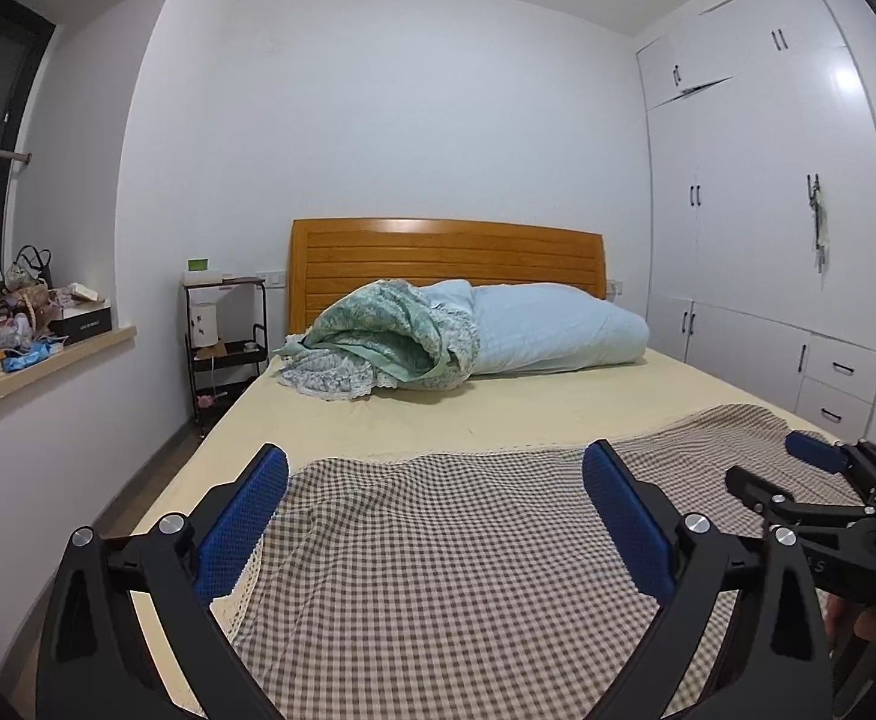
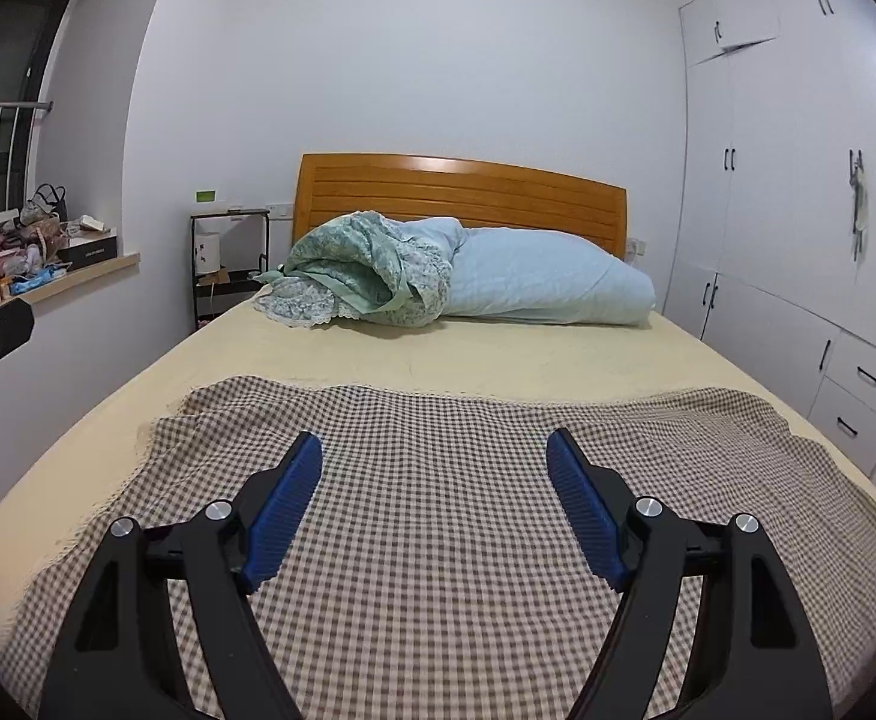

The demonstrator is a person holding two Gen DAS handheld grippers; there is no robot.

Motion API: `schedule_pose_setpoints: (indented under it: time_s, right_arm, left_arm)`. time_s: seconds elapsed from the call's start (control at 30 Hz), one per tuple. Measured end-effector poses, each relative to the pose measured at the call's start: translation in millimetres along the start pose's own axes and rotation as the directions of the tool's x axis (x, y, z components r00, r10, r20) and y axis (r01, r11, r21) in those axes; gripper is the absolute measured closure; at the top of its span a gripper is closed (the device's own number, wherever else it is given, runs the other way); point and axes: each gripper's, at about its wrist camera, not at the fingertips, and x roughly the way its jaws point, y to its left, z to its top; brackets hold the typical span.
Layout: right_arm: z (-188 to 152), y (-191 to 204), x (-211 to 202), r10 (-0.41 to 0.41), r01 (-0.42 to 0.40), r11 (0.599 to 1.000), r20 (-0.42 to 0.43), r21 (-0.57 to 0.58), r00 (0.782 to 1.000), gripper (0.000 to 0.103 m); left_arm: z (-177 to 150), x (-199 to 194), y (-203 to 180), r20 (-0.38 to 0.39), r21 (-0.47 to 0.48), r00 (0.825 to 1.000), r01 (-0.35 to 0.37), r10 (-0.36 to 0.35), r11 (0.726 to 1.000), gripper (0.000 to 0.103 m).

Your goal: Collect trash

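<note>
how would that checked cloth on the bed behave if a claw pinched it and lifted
The checked cloth would probably go floppy: it lies in soft folds and ripples on the bed. It looks thin, so likely light, draping down from the pinch rather than holding shape. Pushed, it would likely bunch up, as its left edge already has.

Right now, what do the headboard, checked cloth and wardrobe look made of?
Headboard: wood by the look, orange-brown, glossy; slatted grooves and a bright glare streak on top.
Checked cloth: woven fabric, matte; it wrinkles and has a frilly edge.
Wardrobe: smooth white panels, probably laminate or painted board; glossy reflection, dark handles.
</note>
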Motion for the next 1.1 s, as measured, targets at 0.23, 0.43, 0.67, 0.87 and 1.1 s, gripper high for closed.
schedule_pose_setpoints:
  time_s: [0.23, 0.43, 0.67, 0.87, 1.1]
  right_arm:
    - [-10, -4, -51, -0.028, 0.028, 1.000, 0.005, -0.001, 1.000, 0.021]
    - [-25, -6, -102, -0.026, 0.026, 1.000, -0.008, 0.017, 1.000, 0.018]
    - [-44, 0, -163, -0.003, 0.003, 1.000, 0.009, 0.004, 1.000, 0.014]
    - [-63, 7, -206, -0.002, 0.002, 1.000, 0.028, 0.017, 1.000, 0.014]
    - [-92, 17, -258, 0.006, -0.006, 1.000, 0.008, 0.008, 1.000, 0.014]
  left_arm:
    - [-5, -68, -11, 0.002, -0.025, 1.000, 0.021, -0.021, 0.999, 0.008]
    - [-9, -127, -16, 0.022, -0.080, 1.000, 0.015, -0.013, 0.997, 0.008]
    - [-17, -189, -21, 0.038, -0.070, 0.999, 0.017, -0.014, 0.997, 0.008]
    - [-34, -242, -27, 0.025, -0.063, 0.999, 0.045, -0.043, 0.997, 0.008]
    - [-59, -302, -32, 0.002, -0.058, 0.999, 0.053, -0.053, 0.997, 0.008]
